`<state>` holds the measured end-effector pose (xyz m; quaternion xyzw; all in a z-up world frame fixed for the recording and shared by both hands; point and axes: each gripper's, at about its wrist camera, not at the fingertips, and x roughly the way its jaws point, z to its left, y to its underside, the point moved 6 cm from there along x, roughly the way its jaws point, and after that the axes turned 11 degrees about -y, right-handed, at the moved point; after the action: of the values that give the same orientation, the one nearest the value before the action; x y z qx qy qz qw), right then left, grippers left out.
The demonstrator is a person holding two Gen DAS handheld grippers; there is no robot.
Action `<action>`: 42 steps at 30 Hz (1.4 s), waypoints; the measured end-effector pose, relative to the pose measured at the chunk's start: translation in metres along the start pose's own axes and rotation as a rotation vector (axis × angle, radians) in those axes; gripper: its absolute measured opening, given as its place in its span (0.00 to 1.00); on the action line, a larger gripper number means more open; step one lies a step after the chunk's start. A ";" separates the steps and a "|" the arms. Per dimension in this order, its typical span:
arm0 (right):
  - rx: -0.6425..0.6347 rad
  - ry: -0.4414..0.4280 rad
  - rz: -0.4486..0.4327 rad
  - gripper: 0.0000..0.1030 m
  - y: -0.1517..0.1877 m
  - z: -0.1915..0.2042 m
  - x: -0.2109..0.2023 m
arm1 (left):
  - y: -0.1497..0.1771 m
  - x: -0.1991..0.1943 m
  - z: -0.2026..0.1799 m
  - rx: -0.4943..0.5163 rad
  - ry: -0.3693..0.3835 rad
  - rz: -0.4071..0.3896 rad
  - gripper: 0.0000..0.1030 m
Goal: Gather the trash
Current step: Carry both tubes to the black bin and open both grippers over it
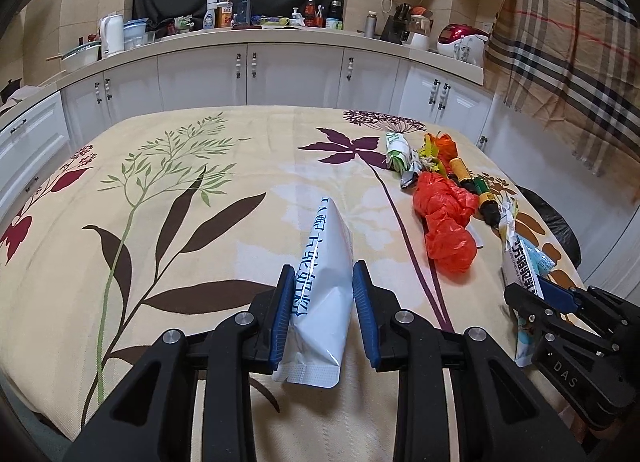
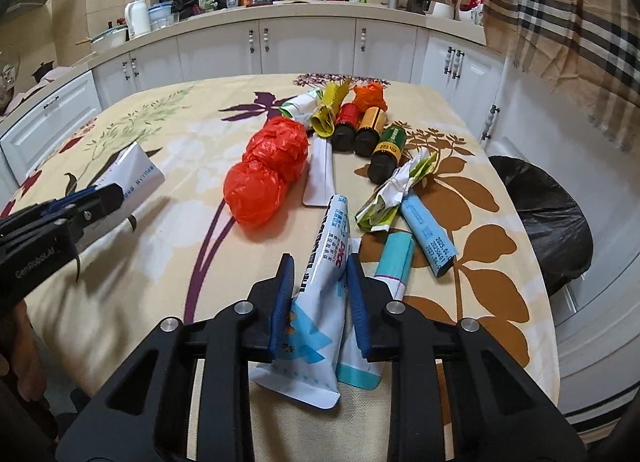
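The left gripper [image 1: 322, 302] is clamped on a white pouch [image 1: 320, 294] above the table [image 1: 120, 282], and the right gripper [image 2: 320, 298] has closed on a blue-printed pouch [image 2: 316, 310]. Beyond them an orange bag [image 2: 264, 174], three small bottles [image 2: 368, 130] and several wrappers [image 2: 392, 190] lie uncollected. The black-lined bin [image 2: 552, 218] stands just past the table's right edge, so collection looks barely begun.

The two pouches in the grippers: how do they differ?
The left gripper holds a white pouch with dark blue lettering only; the right gripper holds a printed pouch with light blue graphics and red letters. The white pouch is puffed out; the printed pouch looks flatter and creased. Both are clamped lengthwise between blue pads above the floral tablecloth.
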<state>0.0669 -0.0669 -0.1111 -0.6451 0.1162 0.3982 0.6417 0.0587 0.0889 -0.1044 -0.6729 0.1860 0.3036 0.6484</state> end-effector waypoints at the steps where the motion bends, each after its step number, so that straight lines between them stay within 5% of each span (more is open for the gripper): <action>1: -0.002 -0.006 -0.010 0.24 -0.002 0.001 -0.003 | -0.001 -0.001 -0.001 0.000 0.002 -0.002 0.30; 12: 0.019 0.026 -0.146 0.23 -0.038 -0.029 -0.041 | -0.034 -0.010 -0.040 0.031 0.073 -0.057 0.29; 23: 0.117 0.207 -0.263 0.23 -0.077 -0.151 -0.068 | -0.096 -0.002 -0.144 0.108 0.220 -0.123 0.29; 32: 0.185 0.320 -0.276 0.23 -0.092 -0.244 -0.056 | -0.122 0.023 -0.244 0.221 0.288 -0.155 0.29; 42: 0.247 0.395 -0.257 0.23 -0.086 -0.303 -0.039 | -0.133 0.068 -0.329 0.303 0.313 -0.113 0.29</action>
<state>0.2086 -0.3471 -0.0644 -0.6365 0.2039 0.1626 0.7259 0.2503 -0.2133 -0.0558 -0.6158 0.2900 0.1274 0.7214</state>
